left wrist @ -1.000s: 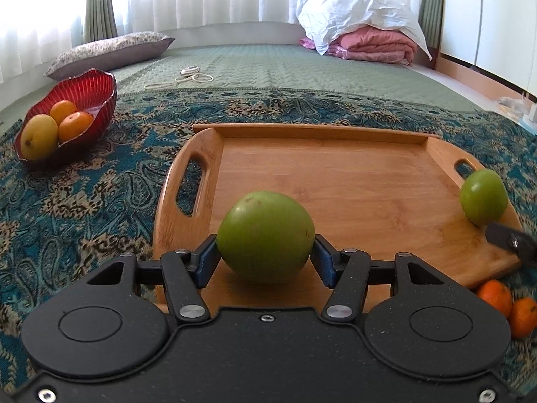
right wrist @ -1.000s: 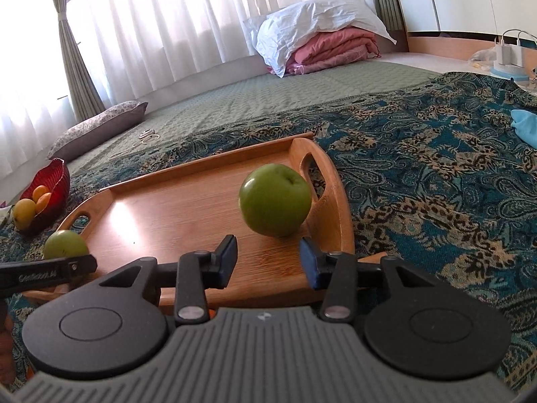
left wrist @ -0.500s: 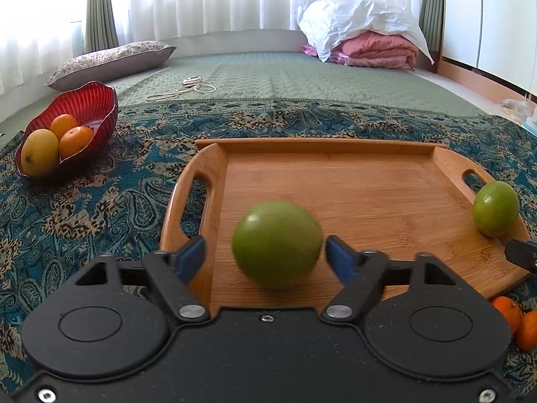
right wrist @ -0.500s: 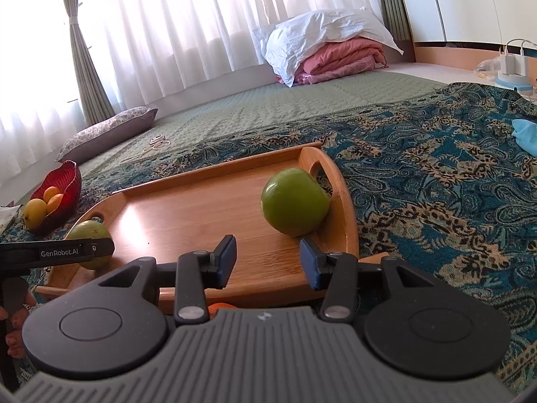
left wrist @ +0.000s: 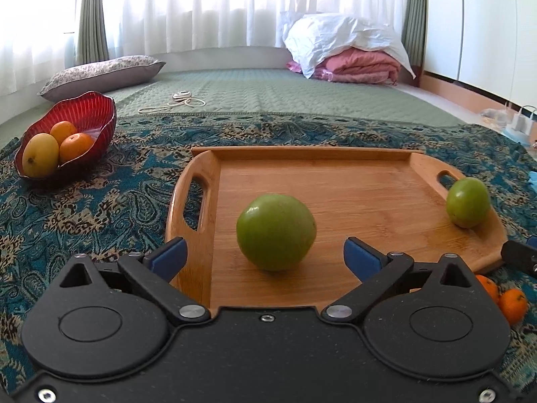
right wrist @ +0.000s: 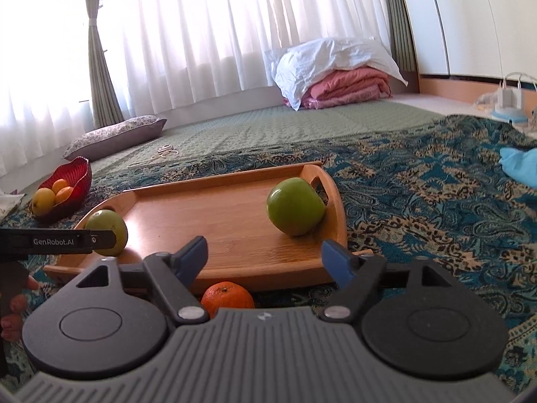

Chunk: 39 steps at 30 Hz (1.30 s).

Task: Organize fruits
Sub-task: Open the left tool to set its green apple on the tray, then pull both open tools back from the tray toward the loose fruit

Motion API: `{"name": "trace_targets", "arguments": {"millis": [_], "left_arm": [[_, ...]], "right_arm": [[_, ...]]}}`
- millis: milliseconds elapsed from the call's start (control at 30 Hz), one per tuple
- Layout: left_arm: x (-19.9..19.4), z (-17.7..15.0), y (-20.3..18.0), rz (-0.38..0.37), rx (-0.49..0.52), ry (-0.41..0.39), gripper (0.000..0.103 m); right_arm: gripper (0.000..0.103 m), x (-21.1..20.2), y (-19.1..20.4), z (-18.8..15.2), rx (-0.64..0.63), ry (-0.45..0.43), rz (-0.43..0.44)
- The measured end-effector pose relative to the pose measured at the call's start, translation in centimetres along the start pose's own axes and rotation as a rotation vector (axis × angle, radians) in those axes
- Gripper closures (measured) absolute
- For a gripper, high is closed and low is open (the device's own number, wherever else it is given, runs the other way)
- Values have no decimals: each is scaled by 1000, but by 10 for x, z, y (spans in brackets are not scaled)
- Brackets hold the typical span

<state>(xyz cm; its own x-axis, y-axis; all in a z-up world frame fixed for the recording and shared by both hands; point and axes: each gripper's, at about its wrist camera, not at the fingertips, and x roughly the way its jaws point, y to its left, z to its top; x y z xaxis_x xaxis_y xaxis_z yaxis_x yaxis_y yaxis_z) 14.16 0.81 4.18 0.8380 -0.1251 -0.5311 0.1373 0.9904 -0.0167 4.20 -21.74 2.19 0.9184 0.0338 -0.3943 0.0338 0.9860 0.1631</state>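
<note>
A wooden tray (left wrist: pixel 362 181) lies on the patterned cloth. A green apple (left wrist: pixel 276 231) rests on its near left part, just ahead of my open left gripper (left wrist: pixel 265 257), which is apart from it. A second green apple (left wrist: pixel 468 206) sits by the tray's right handle; it also shows in the right wrist view (right wrist: pixel 295 206). My right gripper (right wrist: pixel 263 257) is open and empty, near the tray's front edge, above an orange (right wrist: pixel 228 297) on the cloth. Two oranges (left wrist: pixel 511 304) lie right of the tray's front corner.
A red bowl (left wrist: pixel 100 117) with two oranges and a yellow fruit stands at the left, also in the right wrist view (right wrist: pixel 79 173). A pillow (left wrist: pixel 100 74), folded bedding (left wrist: pixel 352 63) and a coiled cord (left wrist: pixel 183 99) lie beyond. A blue cloth (right wrist: pixel 520 166) lies far right.
My left gripper opened, let go of the green apple onto the tray and drew back. My right gripper opened wider and backed away from its apple, so an orange shows beneath.
</note>
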Motion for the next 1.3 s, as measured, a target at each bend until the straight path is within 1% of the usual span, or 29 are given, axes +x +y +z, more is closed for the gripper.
{"name": "trace_targets", "arguments": {"millis": [167, 300, 433, 667, 833, 1100, 1300], "left_arm": [[-17, -7, -2, -30, -3, -21, 3], [-33, -15, -4, -47, -21, -32, 3], [-49, -26, -6, -66, -35, -43, 2], [-70, -46, -17, -80, -29, -57, 1], [-82, -61, -28, -80, -1, -88, 0], [-88, -82, -40, -78, 51, -94, 0], [-88, -90, -42, -78, 51, -88, 0]], "right_arm": [[11, -7, 7, -6, -58, -9, -6], [6, -10, 11, -13, -101, -8, -17], [2, -14, 14, -21, -132, -2, -9], [0, -15, 13, -28, -131, 23, -4], [0, -12, 11, -34, -127, 44, -11], [0, -7, 14, -43, -150, 61, -5], [0, -3, 14, -45, -152, 72, -6]]}}
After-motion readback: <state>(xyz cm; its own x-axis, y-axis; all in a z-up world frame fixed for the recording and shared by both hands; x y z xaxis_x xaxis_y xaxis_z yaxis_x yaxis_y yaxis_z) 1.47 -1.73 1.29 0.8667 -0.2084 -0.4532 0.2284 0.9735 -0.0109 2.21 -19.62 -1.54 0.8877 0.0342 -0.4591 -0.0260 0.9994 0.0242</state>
